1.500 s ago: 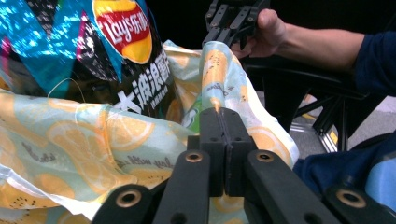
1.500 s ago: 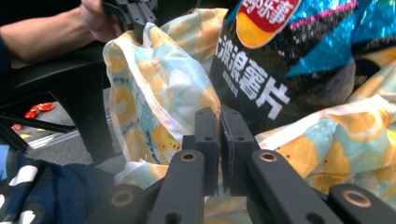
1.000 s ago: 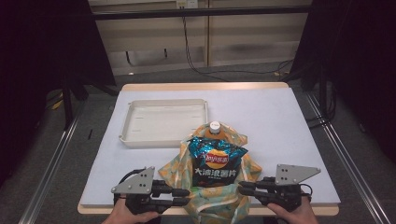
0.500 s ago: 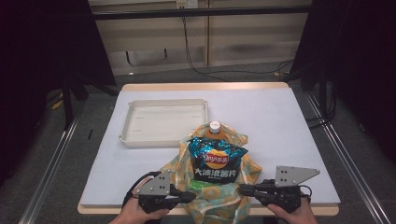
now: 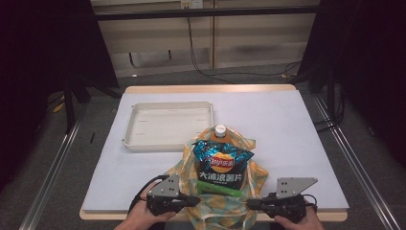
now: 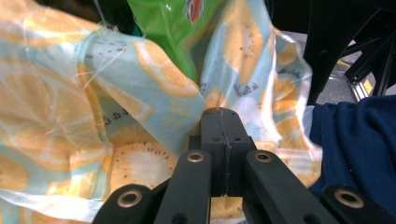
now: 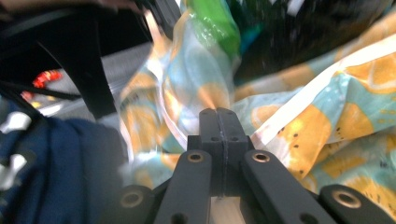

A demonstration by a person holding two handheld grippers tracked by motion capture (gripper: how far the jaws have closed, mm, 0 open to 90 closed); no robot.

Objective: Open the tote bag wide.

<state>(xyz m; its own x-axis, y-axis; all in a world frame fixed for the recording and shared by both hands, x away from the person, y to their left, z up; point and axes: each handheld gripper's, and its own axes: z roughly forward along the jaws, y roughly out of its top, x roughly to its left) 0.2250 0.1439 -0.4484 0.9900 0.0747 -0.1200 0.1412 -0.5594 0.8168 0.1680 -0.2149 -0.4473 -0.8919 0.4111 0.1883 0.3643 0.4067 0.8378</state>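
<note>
Two grippers work at the near edge of the table (image 5: 297, 124), one on each side of a cloth bag printed with orange slices (image 5: 256, 175). We hold the left gripper (image 5: 195, 201) at the bag's left side and the right gripper (image 5: 250, 204) at its right side, both pointing inward toward each other. In the left gripper view the two black jaws stand pressed together with no gap, and the bag's cloth (image 6: 140, 102) lies right at their tips; we cannot tell if a fold of it is pinched between them. In the right gripper view the jaws are also fully together, and the cloth with its white strap (image 7: 299, 121) begins just past the tips; here too we cannot tell if any cloth is caught. Both pairs of jaws have just been closing.

The bag stands open at the near middle of the table. Inside it we see a dark blue bag of chips (image 5: 221, 165) standing upright, a green packet (image 5: 218, 189) lying across in front of the chips, and behind them a bottle with a white cap (image 5: 220, 129). A white tray (image 5: 167, 143) lies on the table to the far left of the bag, close to it, and it holds nothing. A dark blue sleeve (image 6: 355, 140) shows at the right edge of the left gripper view.
</note>
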